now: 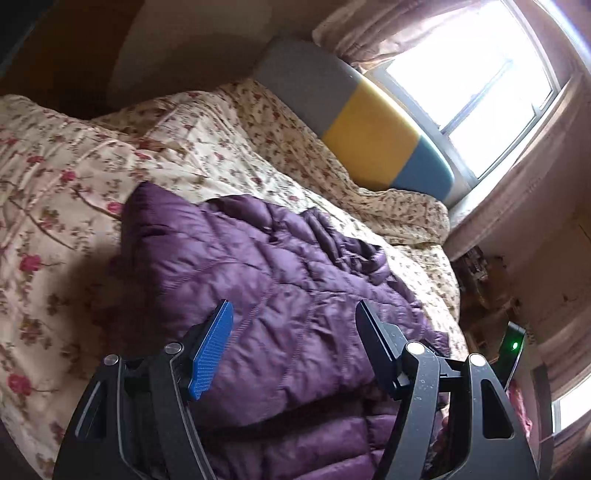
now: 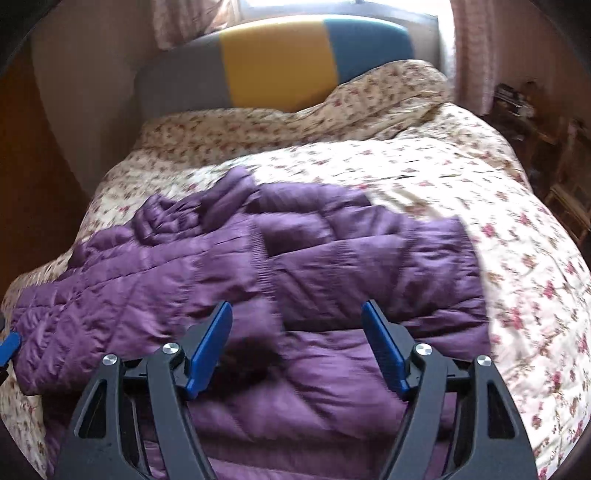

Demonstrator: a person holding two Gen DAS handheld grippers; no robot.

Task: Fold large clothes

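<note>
I see the purple jacket lying folded on the floral bed | my left hand-held gripper open above it, empty | my right hand-held gripper open, empty, over the jacket

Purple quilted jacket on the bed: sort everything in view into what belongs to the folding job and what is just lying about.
Belongs to the job:
purple quilted jacket
left hand-held gripper, open above the jacket
right hand-held gripper, open above the jacket

Just there:
floral bedspread
grey, yellow and blue headboard
pink curtain
window
</note>
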